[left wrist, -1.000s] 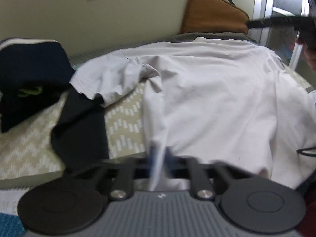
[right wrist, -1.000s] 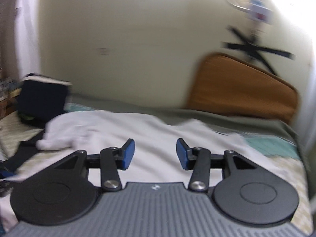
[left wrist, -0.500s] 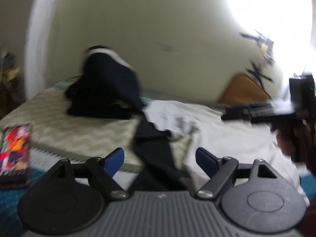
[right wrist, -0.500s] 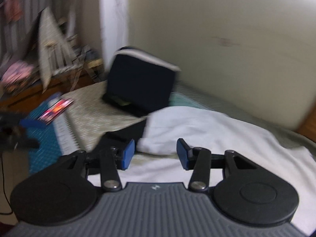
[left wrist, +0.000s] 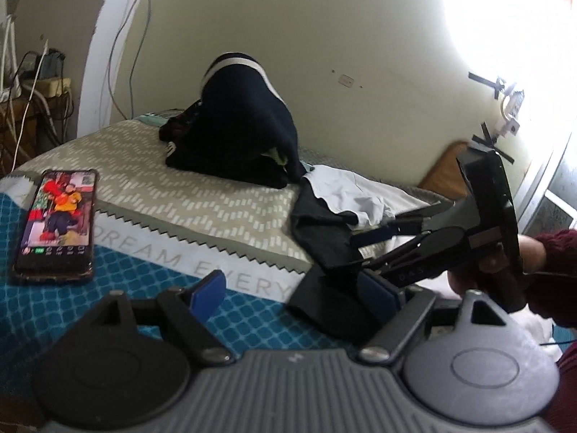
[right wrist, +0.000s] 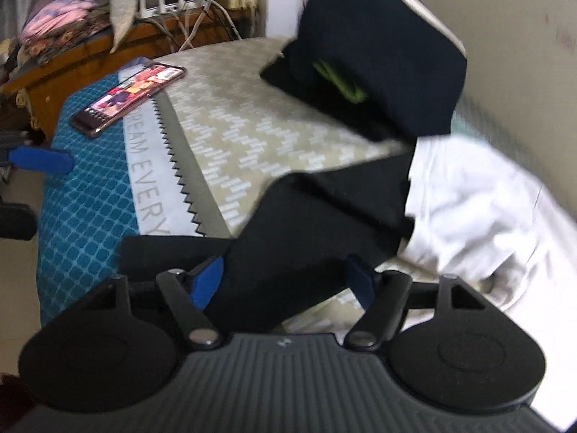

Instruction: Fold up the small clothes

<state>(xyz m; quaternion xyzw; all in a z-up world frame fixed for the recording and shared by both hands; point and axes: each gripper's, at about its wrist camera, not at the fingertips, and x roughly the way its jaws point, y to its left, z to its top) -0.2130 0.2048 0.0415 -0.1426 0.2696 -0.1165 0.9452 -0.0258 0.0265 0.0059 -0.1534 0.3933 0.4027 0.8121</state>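
A white shirt [right wrist: 476, 209] lies spread on the bed; it also shows in the left wrist view [left wrist: 364, 198]. A black garment [right wrist: 324, 227] lies beside it and hangs over the bed edge, also in the left wrist view [left wrist: 324, 238]. My left gripper [left wrist: 294, 290] is open and empty above the bed edge. My right gripper [right wrist: 286, 278] is open and empty, with the black garment just ahead between its fingers. The right gripper also shows in the left wrist view [left wrist: 382, 249], above the black garment.
A heap of dark navy clothes [left wrist: 238, 126] sits by the wall, also in the right wrist view [right wrist: 378, 61]. A phone [left wrist: 57, 216] with a lit screen lies on the teal bed cover [left wrist: 54, 310]. A wooden cabinet [right wrist: 90, 54] with cables stands beyond the bed.
My left gripper has let go of the white shirt, opened and swung left toward the bed edge. My right gripper has swung left and down over the black garment and opened wider.
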